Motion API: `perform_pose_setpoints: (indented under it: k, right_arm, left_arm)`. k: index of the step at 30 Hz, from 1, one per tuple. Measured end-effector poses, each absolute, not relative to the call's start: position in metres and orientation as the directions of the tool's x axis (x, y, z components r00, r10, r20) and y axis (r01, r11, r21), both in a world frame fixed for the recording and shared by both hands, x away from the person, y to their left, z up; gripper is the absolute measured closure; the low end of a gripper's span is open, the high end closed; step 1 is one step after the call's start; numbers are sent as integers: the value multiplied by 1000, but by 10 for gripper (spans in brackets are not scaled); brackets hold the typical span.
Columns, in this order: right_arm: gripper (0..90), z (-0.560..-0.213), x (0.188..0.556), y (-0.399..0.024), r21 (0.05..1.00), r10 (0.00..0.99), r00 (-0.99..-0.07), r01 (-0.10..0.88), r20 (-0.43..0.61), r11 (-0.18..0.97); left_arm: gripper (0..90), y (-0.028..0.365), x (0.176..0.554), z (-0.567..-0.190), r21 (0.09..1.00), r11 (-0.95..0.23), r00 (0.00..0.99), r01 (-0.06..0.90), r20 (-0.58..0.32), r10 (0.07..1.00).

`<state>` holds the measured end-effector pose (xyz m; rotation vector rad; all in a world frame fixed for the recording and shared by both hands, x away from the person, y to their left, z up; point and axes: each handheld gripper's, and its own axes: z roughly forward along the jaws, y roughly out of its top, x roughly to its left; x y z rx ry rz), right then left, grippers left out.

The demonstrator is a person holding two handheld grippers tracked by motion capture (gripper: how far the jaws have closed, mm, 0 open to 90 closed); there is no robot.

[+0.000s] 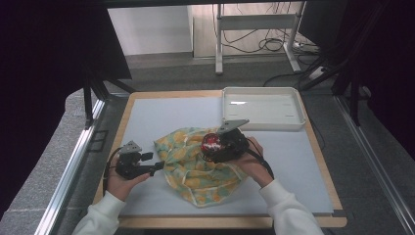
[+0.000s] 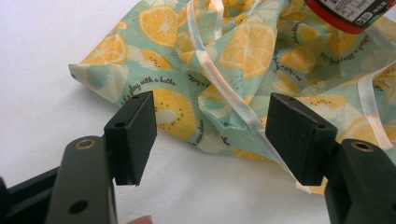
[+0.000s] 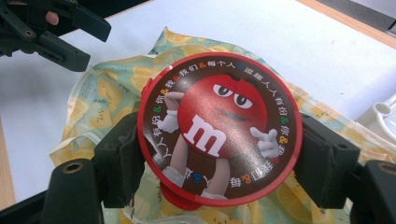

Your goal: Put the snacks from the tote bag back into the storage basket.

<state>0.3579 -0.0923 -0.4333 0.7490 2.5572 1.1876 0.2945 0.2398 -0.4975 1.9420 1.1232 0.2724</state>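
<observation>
A drawstring bag (image 1: 195,171) of teal cloth printed with lemon slices lies crumpled mid-table. Over it my right gripper (image 1: 219,145) is shut on a round red M&M's can (image 1: 211,142). In the right gripper view the can's lid (image 3: 219,126) faces the camera, with both black pads (image 3: 122,156) pressed against its sides. My left gripper (image 1: 157,167) stands open at the bag's left edge. In the left gripper view the cloth (image 2: 224,70) spreads just beyond the jaws of the left gripper (image 2: 212,135). A pale ribbon drawstring (image 2: 219,79) runs past the right pad (image 2: 294,135).
A white tray (image 1: 262,93) stands at the back right of the white mat (image 1: 161,112). The wooden table edge (image 1: 125,112) frames the mat. The other hand's gripper (image 3: 65,30) shows at the top left of the right gripper view.
</observation>
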Motion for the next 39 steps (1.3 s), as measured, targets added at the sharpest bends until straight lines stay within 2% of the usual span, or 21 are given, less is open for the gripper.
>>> perform_pose_setpoints:
  k: [16,39]
  right_arm:
    - [254,-422,366,-100,767,555,-831,367,16,526]
    - [254,-396,398,-115,784,627,-779,397,11,478]
  left_arm:
    - [342,240,294,-498,761,-228,568,607,-215,794]
    - [340,241,294,-498,762,-224,566,608,-217,796]
